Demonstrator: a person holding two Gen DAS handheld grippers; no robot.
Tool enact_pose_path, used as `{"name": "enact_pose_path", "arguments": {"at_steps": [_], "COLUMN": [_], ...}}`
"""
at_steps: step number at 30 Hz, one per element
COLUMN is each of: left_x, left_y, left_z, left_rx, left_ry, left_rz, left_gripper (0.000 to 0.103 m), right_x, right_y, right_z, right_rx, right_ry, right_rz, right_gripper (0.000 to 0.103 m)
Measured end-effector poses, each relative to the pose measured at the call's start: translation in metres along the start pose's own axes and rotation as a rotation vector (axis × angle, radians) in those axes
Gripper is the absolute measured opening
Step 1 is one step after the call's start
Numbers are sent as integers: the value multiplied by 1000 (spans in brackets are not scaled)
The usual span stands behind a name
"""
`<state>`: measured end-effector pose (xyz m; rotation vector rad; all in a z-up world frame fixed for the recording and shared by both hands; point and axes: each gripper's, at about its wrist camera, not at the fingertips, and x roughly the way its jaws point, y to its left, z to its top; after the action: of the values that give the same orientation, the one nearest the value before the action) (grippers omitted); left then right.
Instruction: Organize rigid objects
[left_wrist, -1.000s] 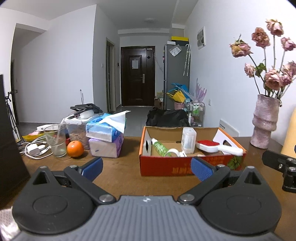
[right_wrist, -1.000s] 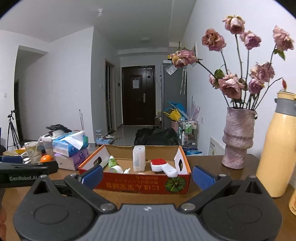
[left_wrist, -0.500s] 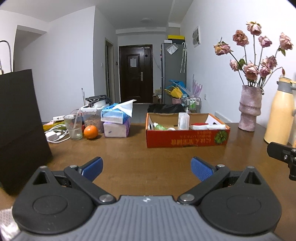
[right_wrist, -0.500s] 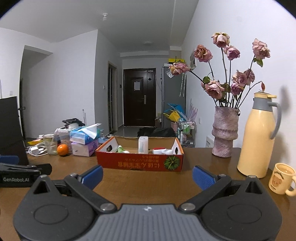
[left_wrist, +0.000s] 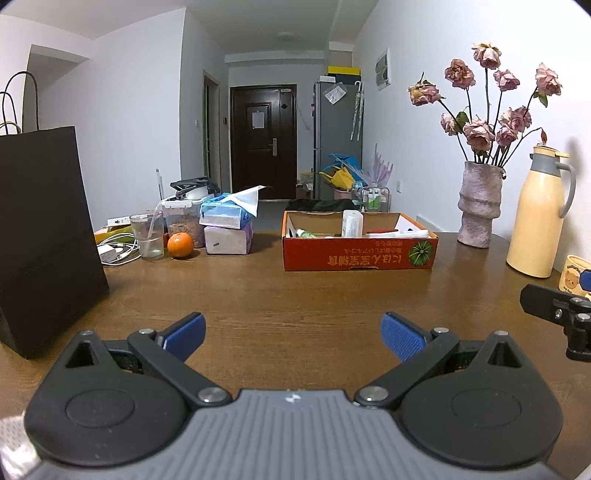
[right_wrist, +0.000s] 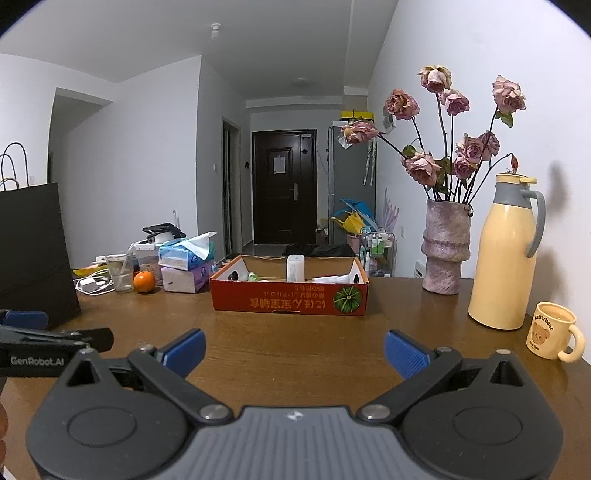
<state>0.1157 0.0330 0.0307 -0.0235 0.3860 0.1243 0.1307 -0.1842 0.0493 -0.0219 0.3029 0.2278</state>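
Both tongs, left tongs (left_wrist: 293, 330) and right tongs (right_wrist: 294, 348), hang released and empty; reaching for the box (right_wrist: 289, 299) risks clipping the mug (right_wrist: 554, 330).

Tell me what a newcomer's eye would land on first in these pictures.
Probably the orange cardboard box mid-table, with a white bottle standing in it. Next, the dried roses in the pink vase by the right wall, beside the cream thermos. Both grippers, left gripper and right gripper, are open and empty.
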Motion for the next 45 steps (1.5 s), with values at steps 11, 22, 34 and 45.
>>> {"name": "enact_pose_path", "arguments": {"at_steps": [11, 22, 34, 45], "left_x": [-5, -4, -3, -2], "left_y": [1, 2, 3, 3], "left_z": [-1, -1, -2, -3], "left_rx": [-1, -1, -5, -4], "left_ry": [-4, 4, 7, 10], "left_rz": [-2, 5, 5, 4], "left_gripper": [103, 103, 103, 103], "right_x": [-6, -4, -4, 1], "right_y": [3, 5, 5, 7], "right_z": [-2, -2, -2, -5], "right_rx": [-6, -12, -16, -19], "right_ry": [-4, 5, 10, 21], "right_rz": [2, 0, -1, 0], "right_gripper": [103, 103, 103, 103]}}
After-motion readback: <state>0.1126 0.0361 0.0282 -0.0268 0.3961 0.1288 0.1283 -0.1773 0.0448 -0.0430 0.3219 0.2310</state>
